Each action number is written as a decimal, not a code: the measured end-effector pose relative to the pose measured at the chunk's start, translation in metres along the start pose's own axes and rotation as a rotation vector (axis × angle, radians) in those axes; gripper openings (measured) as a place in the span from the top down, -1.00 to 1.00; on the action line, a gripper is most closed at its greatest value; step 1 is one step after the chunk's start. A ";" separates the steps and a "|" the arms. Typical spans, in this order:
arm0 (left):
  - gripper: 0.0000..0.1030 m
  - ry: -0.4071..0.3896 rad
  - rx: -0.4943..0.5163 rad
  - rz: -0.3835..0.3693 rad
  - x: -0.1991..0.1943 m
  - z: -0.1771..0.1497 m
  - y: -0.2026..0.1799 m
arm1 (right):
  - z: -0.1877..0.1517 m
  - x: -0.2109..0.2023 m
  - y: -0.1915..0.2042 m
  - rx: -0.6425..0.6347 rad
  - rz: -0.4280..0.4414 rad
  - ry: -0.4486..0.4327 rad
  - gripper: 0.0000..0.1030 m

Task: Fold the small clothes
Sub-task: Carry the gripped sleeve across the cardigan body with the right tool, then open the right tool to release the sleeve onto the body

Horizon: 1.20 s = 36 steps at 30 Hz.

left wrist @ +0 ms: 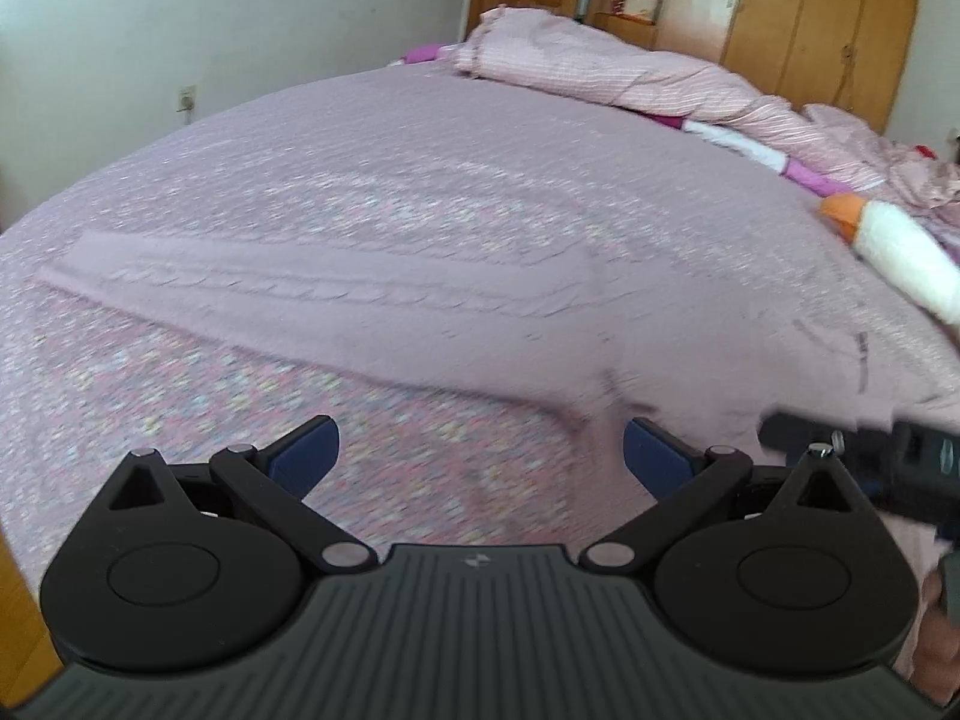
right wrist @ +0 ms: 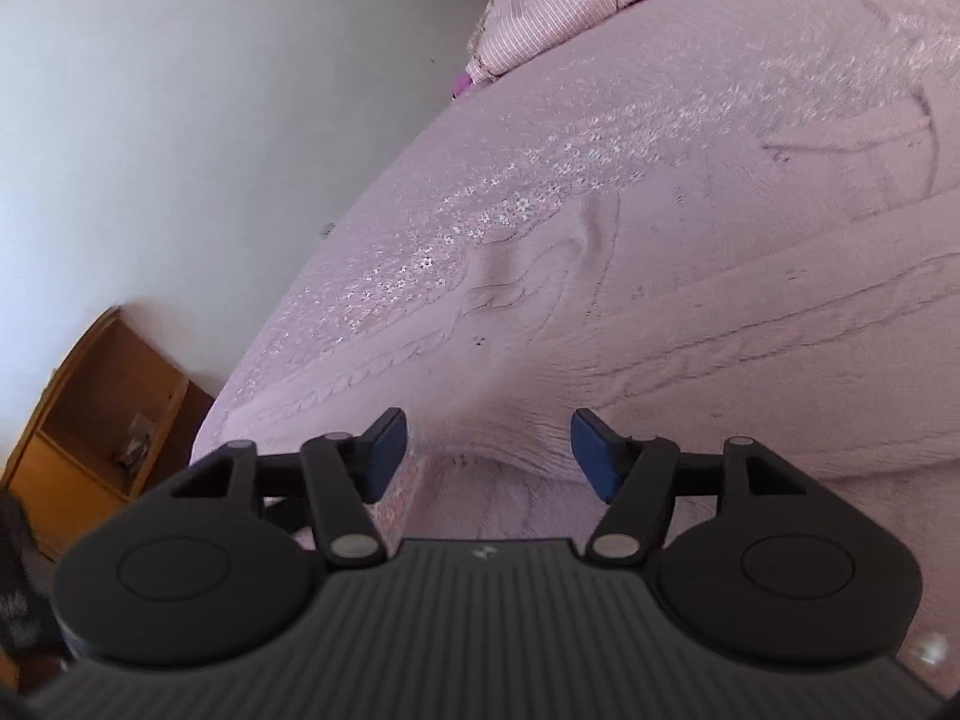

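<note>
A pale pink cable-knit sweater [left wrist: 630,324] lies flat on the bed, one long sleeve [left wrist: 270,288] stretched out to the left. My left gripper [left wrist: 480,462] hovers open over the bedspread at the sweater's near edge, its blue pads wide apart with nothing between them. In the right wrist view the sweater [right wrist: 690,330] fills the right half, with a small raised wrinkle [right wrist: 540,276] in it. My right gripper [right wrist: 489,456] is open just above the knit, pads not pressing on it. Its blurred black body [left wrist: 870,462] shows at the right edge of the left wrist view.
The bed has a pink floral cover [left wrist: 360,150]. A rolled pink quilt [left wrist: 600,60] lies along the far side. A white and orange plush toy [left wrist: 888,240] rests at the right. A wooden wardrobe [left wrist: 810,12] stands behind, a wooden nightstand [right wrist: 102,408] beside the bed.
</note>
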<state>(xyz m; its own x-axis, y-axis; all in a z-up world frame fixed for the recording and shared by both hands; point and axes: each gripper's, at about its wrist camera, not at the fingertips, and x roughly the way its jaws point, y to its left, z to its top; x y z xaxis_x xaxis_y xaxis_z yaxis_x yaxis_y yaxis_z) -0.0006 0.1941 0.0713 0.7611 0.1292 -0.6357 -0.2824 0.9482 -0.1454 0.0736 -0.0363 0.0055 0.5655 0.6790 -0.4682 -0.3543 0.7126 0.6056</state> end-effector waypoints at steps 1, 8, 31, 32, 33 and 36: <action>-1.00 -0.003 0.001 -0.016 0.001 0.002 -0.003 | -0.002 -0.008 -0.002 -0.005 -0.010 -0.004 -0.25; -1.00 0.020 0.022 -0.122 0.019 0.017 -0.030 | -0.012 -0.061 -0.032 -0.007 -0.141 -0.078 -0.25; -0.79 0.070 0.146 -0.015 0.074 0.028 -0.067 | -0.022 -0.165 -0.166 0.179 -0.467 -0.341 -0.19; -0.79 0.075 0.153 -0.001 0.078 0.028 -0.068 | -0.022 -0.164 -0.165 0.166 -0.471 -0.337 -0.18; -0.79 0.080 0.162 0.013 0.081 0.026 -0.069 | -0.023 -0.163 -0.164 0.150 -0.476 -0.331 -0.18; -0.79 0.096 0.180 0.033 0.090 0.022 -0.069 | -0.027 -0.163 -0.162 0.125 -0.484 -0.323 -0.18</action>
<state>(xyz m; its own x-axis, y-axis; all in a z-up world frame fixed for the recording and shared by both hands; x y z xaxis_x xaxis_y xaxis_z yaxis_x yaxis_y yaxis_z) 0.1005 0.1463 0.0408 0.6915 0.1411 -0.7085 -0.1908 0.9816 0.0093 0.0190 -0.2576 -0.0333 0.8456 0.1798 -0.5027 0.0799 0.8884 0.4522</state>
